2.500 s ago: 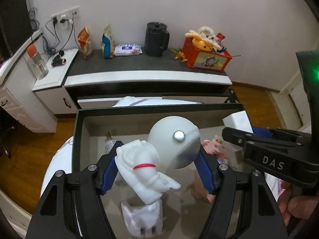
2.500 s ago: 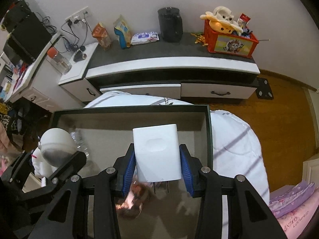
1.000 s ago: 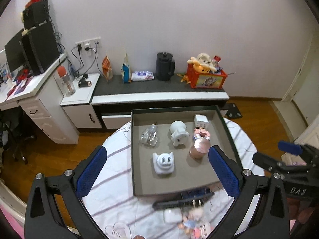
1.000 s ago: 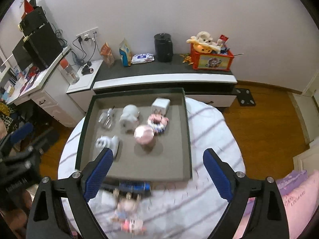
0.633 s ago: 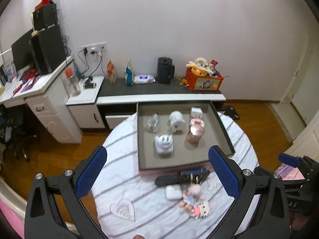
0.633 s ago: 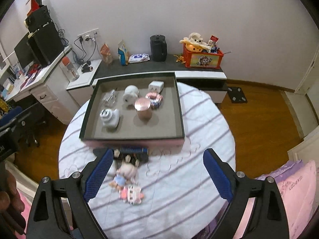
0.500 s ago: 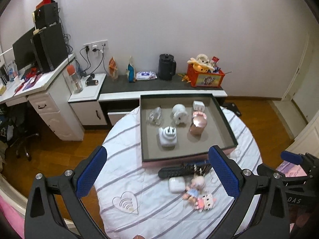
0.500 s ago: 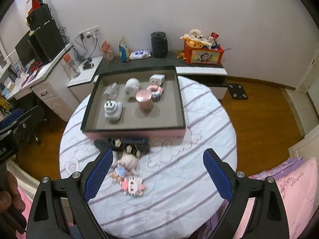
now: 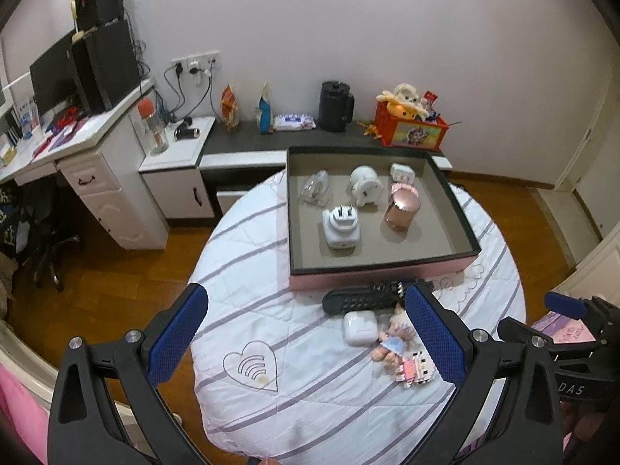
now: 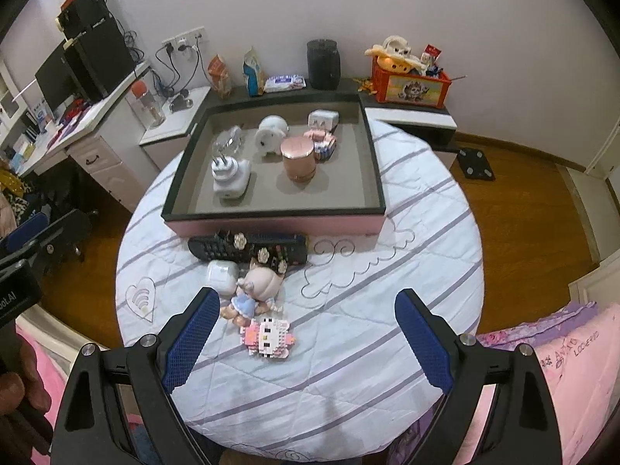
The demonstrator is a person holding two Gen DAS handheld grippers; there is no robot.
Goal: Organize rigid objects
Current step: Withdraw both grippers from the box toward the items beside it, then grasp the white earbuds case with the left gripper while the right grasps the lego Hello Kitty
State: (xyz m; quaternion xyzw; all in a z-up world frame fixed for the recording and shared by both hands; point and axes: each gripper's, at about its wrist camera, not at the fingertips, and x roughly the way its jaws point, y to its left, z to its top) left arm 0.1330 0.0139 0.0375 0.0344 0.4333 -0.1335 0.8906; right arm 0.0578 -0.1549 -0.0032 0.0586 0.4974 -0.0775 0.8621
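Observation:
A dark-rimmed pink tray sits on the round table's far half. In it lie a white astronaut figure, a white charger cube, a white plug adapter, a rose-gold jar, a clear bottle and a pink block toy. In front of the tray lie a black remote, a white earbud case, a doll and a pink brick figure. My left gripper and right gripper are open, empty, high above the table's near edge.
A low cabinet behind the table holds a black kettle, snack bags and a red toy box. A white desk with a monitor stands at the left. Wooden floor surrounds the table. A pink bed edge is at the right.
Both grippers let go of the astronaut and the charger cube in the tray, opened wide, and pulled back and up. The whole table now shows.

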